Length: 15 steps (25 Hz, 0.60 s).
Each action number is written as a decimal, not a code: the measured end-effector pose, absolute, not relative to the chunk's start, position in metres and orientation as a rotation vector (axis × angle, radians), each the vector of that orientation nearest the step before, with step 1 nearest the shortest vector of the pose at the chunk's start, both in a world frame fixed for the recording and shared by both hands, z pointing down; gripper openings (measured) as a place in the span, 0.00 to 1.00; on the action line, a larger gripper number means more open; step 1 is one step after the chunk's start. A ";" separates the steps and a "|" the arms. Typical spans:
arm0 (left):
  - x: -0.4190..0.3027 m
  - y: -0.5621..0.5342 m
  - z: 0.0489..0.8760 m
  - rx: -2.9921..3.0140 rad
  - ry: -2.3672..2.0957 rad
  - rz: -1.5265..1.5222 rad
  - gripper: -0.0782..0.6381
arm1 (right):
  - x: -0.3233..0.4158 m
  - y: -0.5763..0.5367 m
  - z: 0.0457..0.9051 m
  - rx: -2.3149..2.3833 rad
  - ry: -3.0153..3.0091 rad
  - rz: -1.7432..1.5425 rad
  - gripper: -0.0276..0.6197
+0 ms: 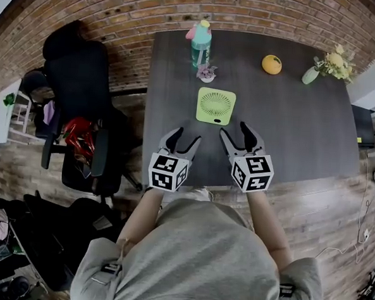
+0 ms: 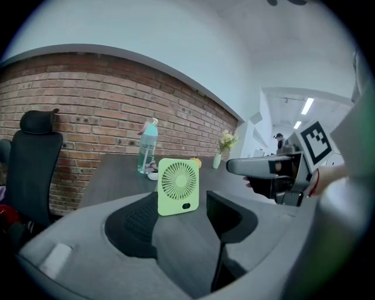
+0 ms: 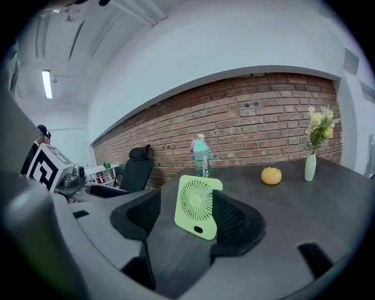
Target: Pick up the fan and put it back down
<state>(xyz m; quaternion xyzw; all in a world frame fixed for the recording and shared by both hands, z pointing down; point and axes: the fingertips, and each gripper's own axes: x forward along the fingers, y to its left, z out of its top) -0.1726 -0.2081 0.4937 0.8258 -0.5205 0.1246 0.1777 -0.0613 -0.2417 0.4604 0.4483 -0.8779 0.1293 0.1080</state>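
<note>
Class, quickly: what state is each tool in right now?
Left tool: open, empty.
Right tool: open, empty; the square light-green plastic fan stands untouched ahead.

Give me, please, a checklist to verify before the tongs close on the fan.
1. The fan stands on the table: ok.
2. The left tongs open and empty: ok.
3. The right tongs open and empty: ok.
4. Tongs around the fan: not ok; both are short of it.
5. The bottle apart from the fan: ok.
6. Which tongs will grasp: cannot tell.
</note>
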 end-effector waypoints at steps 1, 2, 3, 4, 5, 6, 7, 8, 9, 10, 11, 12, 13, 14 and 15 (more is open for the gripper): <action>-0.172 -0.214 0.496 2.337 -1.464 0.357 0.45 | -0.062 -0.248 0.463 1.317 -2.579 0.383 0.45; -0.172 -0.219 0.499 2.337 -1.454 0.363 0.45 | -0.063 -0.254 0.465 1.314 -2.575 0.386 0.45; -0.171 -0.224 0.501 2.338 -1.445 0.369 0.45 | -0.063 -0.260 0.467 1.313 -2.570 0.389 0.45; -0.170 -0.230 0.504 2.338 -1.435 0.377 0.45 | -0.063 -0.266 0.469 1.312 -2.566 0.392 0.45; -0.169 -0.235 0.506 2.339 -1.425 0.386 0.46 | -0.063 -0.272 0.471 1.312 -2.562 0.397 0.45; -0.168 -0.240 0.509 2.340 -1.414 0.394 0.46 | -0.064 -0.278 0.473 1.313 -2.558 0.401 0.45; -0.167 -0.245 0.512 2.340 -1.403 0.403 0.46 | -0.064 -0.284 0.475 1.314 -2.553 0.406 0.45; -0.167 -0.249 0.516 2.340 -1.391 0.414 0.46 | -0.064 -0.289 0.477 1.314 -2.548 0.411 0.45; -0.167 -0.254 0.519 2.340 -1.381 0.427 0.47 | -0.064 -0.294 0.480 1.313 -2.543 0.415 0.45; -0.166 -0.258 0.523 2.341 -1.371 0.442 0.47 | -0.065 -0.298 0.482 1.313 -2.538 0.419 0.45; -0.166 -0.262 0.526 2.342 -1.362 0.456 0.48 | -0.065 -0.303 0.485 1.312 -2.532 0.423 0.45; -0.166 -0.266 0.530 2.342 -1.354 0.468 0.48 | -0.064 -0.307 0.487 1.312 -2.527 0.427 0.45; -0.166 -0.270 0.534 2.340 -1.346 0.480 0.48 | -0.064 -0.312 0.489 1.312 -2.521 0.432 0.45; -0.166 -0.273 0.537 2.338 -1.338 0.491 0.48 | -0.064 -0.316 0.492 1.313 -2.516 0.438 0.45; -0.165 -0.277 0.541 2.335 -1.330 0.501 0.48 | -0.064 -0.320 0.494 1.314 -2.512 0.446 0.45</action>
